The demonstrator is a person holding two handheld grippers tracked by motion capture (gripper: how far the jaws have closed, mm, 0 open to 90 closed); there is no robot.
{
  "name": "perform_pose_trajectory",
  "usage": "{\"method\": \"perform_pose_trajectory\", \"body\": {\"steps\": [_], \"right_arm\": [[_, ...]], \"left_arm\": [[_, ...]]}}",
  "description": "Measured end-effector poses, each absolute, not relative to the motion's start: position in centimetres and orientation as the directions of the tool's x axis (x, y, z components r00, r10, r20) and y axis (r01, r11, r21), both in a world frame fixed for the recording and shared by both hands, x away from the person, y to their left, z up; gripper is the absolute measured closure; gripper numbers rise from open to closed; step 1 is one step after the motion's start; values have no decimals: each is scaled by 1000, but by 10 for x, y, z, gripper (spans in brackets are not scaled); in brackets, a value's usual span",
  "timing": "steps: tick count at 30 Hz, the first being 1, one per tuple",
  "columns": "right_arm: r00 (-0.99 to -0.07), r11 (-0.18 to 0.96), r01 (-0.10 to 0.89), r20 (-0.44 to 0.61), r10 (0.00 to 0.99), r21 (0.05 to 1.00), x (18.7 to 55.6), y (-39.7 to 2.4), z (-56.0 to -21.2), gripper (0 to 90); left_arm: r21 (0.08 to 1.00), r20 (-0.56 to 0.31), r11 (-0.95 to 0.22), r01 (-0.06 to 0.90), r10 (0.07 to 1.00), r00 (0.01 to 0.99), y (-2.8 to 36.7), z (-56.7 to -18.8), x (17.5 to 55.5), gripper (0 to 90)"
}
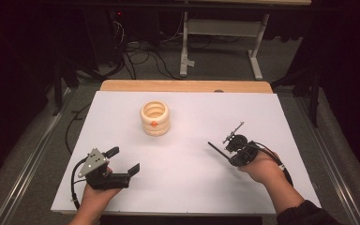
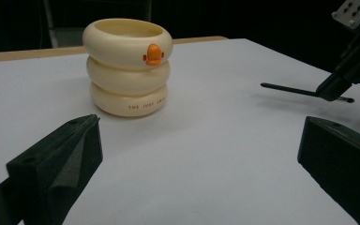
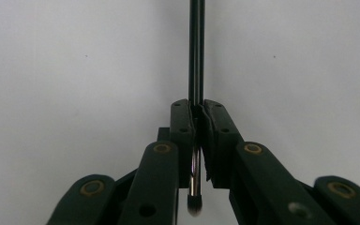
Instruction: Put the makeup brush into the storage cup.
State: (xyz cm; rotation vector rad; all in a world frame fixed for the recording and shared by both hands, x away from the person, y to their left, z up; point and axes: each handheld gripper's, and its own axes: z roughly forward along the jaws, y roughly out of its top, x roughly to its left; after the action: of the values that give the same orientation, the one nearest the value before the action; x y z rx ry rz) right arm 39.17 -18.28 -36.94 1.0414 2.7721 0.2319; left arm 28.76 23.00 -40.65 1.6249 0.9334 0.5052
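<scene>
A cream holder (image 1: 155, 118) shaped like three stacked rings, with a small orange beak on its top ring, stands upright at the back middle of the white table top (image 1: 192, 187). In the left gripper view the holder (image 2: 127, 68) is ahead and to the left. My left gripper (image 1: 123, 160) rests near the front left, open, with nothing between its jaws (image 2: 199, 159). My right gripper (image 1: 232, 157) at the right is shut on a thin black brush (image 1: 218, 150) that points toward the table's middle. The right gripper view has the pads (image 3: 198, 110) pinching the brush (image 3: 197, 47), its bristle tip behind them.
A wooden strip (image 1: 183, 86) runs along the table's far edge. Beyond it, a white desk frame (image 1: 186, 51) and cables (image 1: 140, 58) lie on the floor. From the left gripper view, the right gripper (image 2: 337, 84) holds the brush (image 2: 290, 89) low over the sheet.
</scene>
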Motion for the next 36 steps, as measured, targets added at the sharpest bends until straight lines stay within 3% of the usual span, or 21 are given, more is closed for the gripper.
{"method": "perform_pose_trajectory", "body": {"steps": [5, 8, 11, 17, 24, 36], "right_arm": [[-754, 754, 620, -102, 649, 219, 391, -179, -369, 858], [-755, 754, 620, -95, 649, 217, 389, -179, -367, 858], [-763, 761, 607, -100, 638, 227, 389, -180, -366, 858], [-771, 769, 599, -99, 629, 224, 389, -180, -364, 858], [-782, 781, 583, -106, 615, 225, 390, -177, -364, 858], [-799, 798, 561, -107, 591, 219, 389, -172, -366, 858]], "left_arm": [[948, -158, -36, 315, 808, 568, 227, -401, 296, 8], [945, -223, 40, 324, 803, 553, 226, -391, 301, 8], [957, -156, -10, 289, 825, 544, 217, -383, 307, 8], [959, -116, -47, 278, 833, 541, 203, -382, 323, 19], [953, -7, -167, 255, 824, 566, 187, -388, 334, 35], [937, 3, -199, 287, 826, 563, 186, -415, 338, 43]]}}
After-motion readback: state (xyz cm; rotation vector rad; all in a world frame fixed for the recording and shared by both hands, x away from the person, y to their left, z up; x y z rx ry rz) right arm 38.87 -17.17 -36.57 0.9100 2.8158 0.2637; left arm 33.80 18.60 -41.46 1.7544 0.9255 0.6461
